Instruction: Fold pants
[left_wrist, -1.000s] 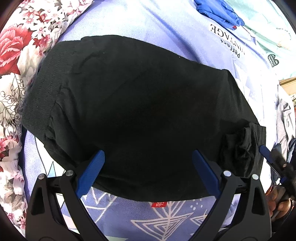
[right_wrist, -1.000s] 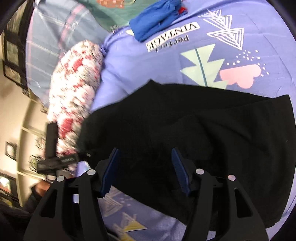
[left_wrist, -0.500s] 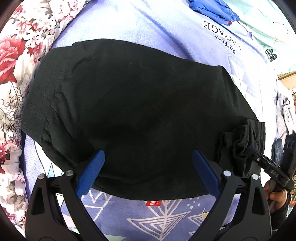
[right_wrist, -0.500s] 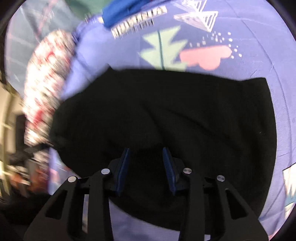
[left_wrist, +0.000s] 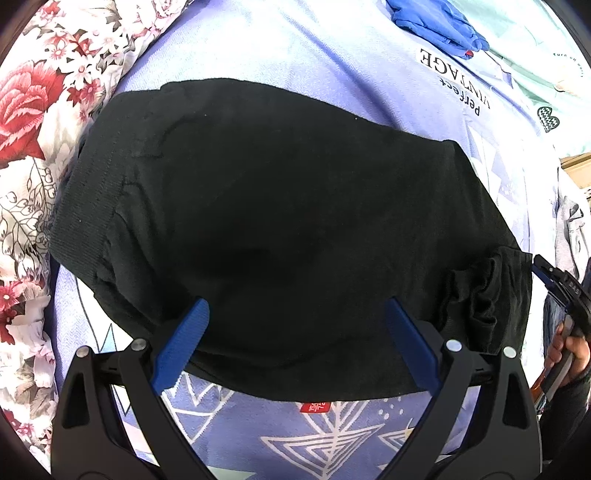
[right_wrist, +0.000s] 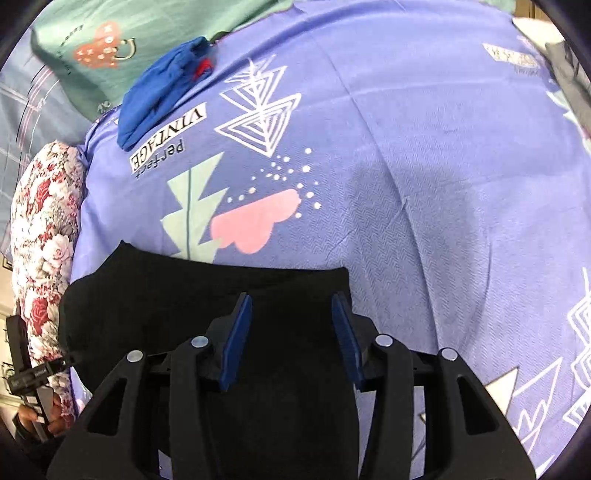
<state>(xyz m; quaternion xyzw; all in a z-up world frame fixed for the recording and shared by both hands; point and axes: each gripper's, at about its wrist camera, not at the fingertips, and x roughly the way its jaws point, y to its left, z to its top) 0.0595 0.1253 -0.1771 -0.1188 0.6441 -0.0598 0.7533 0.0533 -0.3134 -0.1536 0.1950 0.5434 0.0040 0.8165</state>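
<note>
The black knit pants (left_wrist: 280, 229) lie on the bed's lilac patterned sheet (right_wrist: 424, 184), already folded into a compact block; one bunched end near the right side looks untidy, so smoothing or a last fold probably remains. The left hand-held gripper (left_wrist: 295, 314) hovers spread over the near edge; the right hand-held gripper (right_wrist: 291, 310), also spread, sits above the other end, gripping nothing.

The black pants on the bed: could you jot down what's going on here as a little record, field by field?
item: black pants, folded into a compact block
waistband: ribbed band at the left end in the left wrist view
surface: purple patterned bedsheet
left gripper: open, fingers over the pants' near edge
right gripper: open, fingers above the pants' end
bunched spot: crumpled fabric at the pants' right end
nearby: blue cloth, floral pillow
</note>
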